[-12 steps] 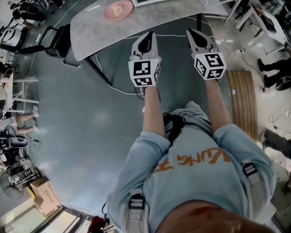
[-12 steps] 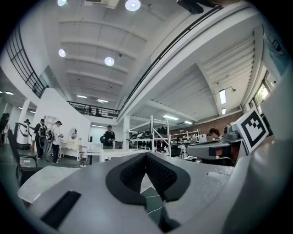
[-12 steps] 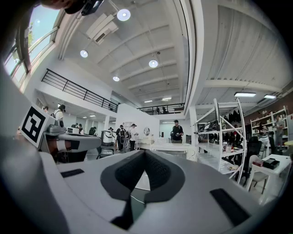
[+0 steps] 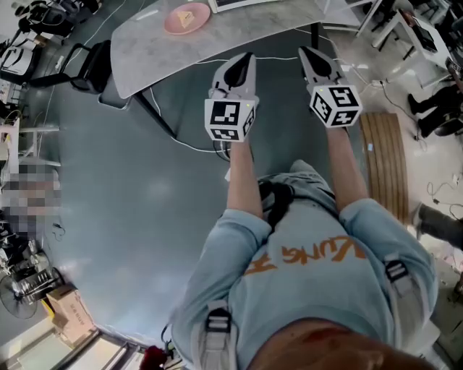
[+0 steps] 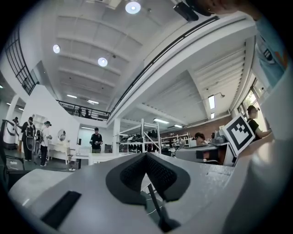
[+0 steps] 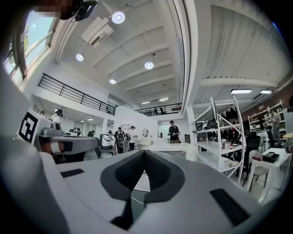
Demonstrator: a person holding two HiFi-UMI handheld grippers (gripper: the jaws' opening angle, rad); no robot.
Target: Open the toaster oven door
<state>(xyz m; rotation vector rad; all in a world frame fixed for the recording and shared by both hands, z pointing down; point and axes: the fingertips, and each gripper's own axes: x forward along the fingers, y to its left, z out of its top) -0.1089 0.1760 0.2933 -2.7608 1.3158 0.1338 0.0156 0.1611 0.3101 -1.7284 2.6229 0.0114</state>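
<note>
Both grippers are held out level in front of the person, short of a grey marble table [image 4: 246, 32]. My left gripper [image 4: 243, 59] is shut and holds nothing; its dark pads meet at the tip [image 5: 146, 156]. My right gripper [image 4: 307, 52] is shut and empty too, its jaws closed to a point [image 6: 144, 152]. Past the right jaws a white box-like appliance [image 6: 176, 150] stands on the table, probably the toaster oven, with its door closed as far as I can tell. In the head view only a white edge [image 4: 246, 3] shows at the table's far side.
A pink plate [image 4: 187, 18] with a yellowish piece of food sits on the table's left part. A black chair [image 4: 90, 63] stands left of the table, and a slatted wooden bench [image 4: 387, 159] lies to the right. White cables [image 4: 195, 144] run over the grey floor. People stand in the room beyond.
</note>
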